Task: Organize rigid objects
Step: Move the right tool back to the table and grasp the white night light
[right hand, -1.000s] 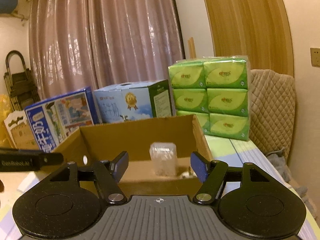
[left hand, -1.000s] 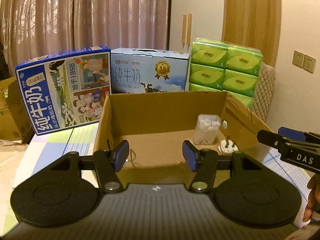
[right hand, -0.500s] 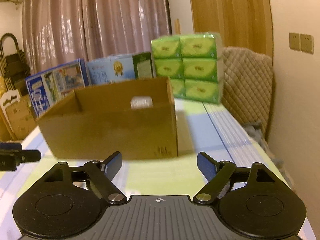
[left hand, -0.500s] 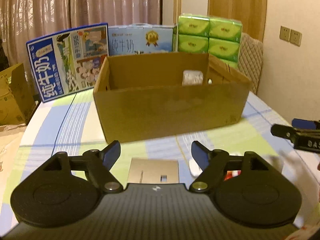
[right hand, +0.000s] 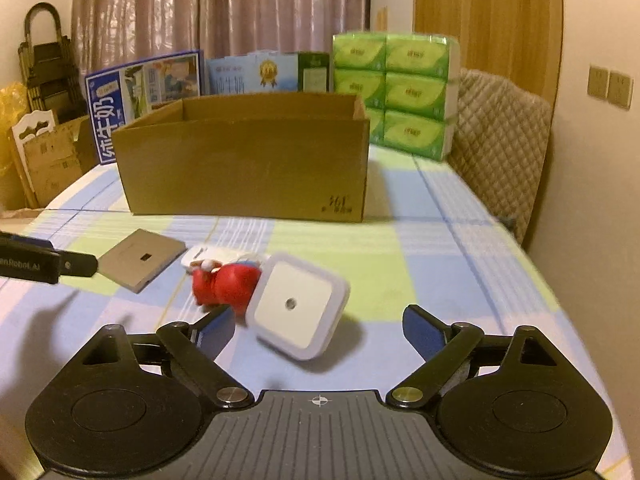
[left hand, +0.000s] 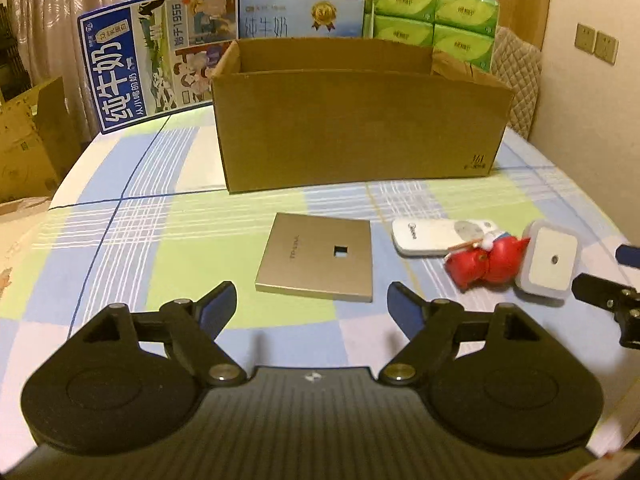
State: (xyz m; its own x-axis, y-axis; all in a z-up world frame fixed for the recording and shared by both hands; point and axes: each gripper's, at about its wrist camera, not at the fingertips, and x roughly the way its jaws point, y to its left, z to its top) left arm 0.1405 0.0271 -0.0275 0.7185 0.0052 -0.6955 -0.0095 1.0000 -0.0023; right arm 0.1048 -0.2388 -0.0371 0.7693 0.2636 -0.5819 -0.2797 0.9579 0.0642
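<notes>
Both grippers, withdrawn from the cardboard box (left hand: 360, 128), are seen opening, empty, over the gold plate (left hand: 318, 258), remote (left hand: 432, 236), red toy (right hand: 226, 282) and night light (right hand: 298, 304) left unboxed near the table's front edge.

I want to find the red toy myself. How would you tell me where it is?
Start at the cardboard box on the checked tablecloth. In front of it lies a small row of things: a gold plate, a white remote, then the red toy, touching a white square light. It is the only red thing.

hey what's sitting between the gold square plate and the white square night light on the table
Between the gold plate and the night light lie a white remote and a red toy; the left wrist view shows it best.
</notes>
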